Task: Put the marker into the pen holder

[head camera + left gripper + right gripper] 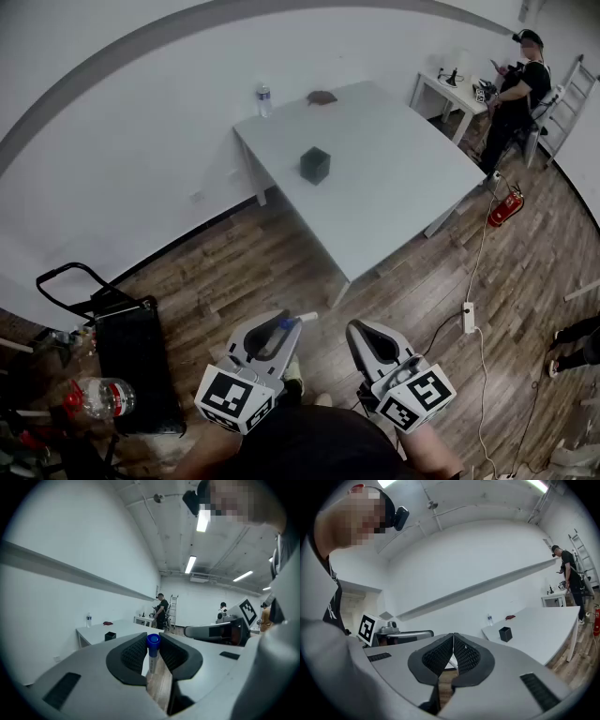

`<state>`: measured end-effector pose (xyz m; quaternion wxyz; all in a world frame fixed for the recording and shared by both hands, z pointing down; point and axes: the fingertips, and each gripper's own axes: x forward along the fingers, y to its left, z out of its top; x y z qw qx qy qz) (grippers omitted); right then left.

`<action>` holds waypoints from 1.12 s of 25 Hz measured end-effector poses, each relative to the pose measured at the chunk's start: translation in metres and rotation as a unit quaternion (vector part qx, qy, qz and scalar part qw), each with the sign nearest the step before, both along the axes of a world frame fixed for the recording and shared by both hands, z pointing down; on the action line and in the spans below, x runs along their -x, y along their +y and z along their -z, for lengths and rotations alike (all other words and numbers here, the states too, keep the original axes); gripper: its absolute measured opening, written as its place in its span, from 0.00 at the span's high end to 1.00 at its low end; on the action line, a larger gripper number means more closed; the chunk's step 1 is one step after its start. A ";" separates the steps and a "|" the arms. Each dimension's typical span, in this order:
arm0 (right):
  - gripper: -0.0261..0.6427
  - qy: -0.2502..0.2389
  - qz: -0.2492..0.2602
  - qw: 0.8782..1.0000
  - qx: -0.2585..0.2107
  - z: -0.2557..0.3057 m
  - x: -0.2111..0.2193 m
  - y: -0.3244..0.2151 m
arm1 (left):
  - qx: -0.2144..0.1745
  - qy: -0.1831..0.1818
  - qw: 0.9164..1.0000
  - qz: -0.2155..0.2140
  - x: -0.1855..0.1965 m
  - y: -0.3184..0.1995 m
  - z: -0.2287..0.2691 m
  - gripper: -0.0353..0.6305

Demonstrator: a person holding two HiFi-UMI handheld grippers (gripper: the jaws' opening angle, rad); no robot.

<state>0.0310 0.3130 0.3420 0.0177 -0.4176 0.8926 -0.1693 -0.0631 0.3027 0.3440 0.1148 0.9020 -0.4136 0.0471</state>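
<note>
**Two grippers short of the table, marker clamped in the left**

Both grippers are held over the wooden floor off the near corner of the white table (403, 187), well apart from it. The left gripper (284, 325) has its jaws closed on the marker (153, 654). The marker stands between the ribbed pads (135, 652), and its blue cap reaches the jaw tips on the side toward the table. The right gripper (362, 330) is just beside the left one, with its jaws pressed together and nothing between them.

The pen holder (315, 165), a small black box, stands upright on the table, nearer its left edge than its right. At the table's far edge, against the wall, stands a water bottle (264, 98), and a small reddish-brown thing (322, 97) lies near it. Past the table's far right corner a person in black (517, 94) stands by a smaller white table (446, 91). A red fire extinguisher (504, 208) rests on the floor off the right side of the table. A white power strip (468, 317) lies nearer the grippers. Left of the table, well apart from it, is a black cart (141, 361) with a red-capped plastic bottle (105, 397) beside it.
</note>
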 end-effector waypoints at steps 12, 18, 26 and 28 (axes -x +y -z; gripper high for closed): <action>0.94 0.011 -0.018 1.000 0.005 -0.001 0.067 -0.115 | -0.013 -0.006 0.999 -0.029 0.057 -0.124 -0.004 0.83; 0.94 0.016 -0.039 0.999 0.018 -0.007 0.062 -0.148 | -0.004 -0.008 0.999 -0.041 0.054 -0.167 -0.015 0.83; 0.94 0.004 -0.030 0.999 0.022 -0.021 0.052 -0.206 | -0.001 -0.025 0.999 -0.036 0.039 -0.226 -0.030 0.83; 0.94 -0.001 -0.022 1.000 0.018 -0.020 0.051 -0.227 | -0.002 -0.031 0.999 -0.030 0.036 -0.245 -0.030 0.83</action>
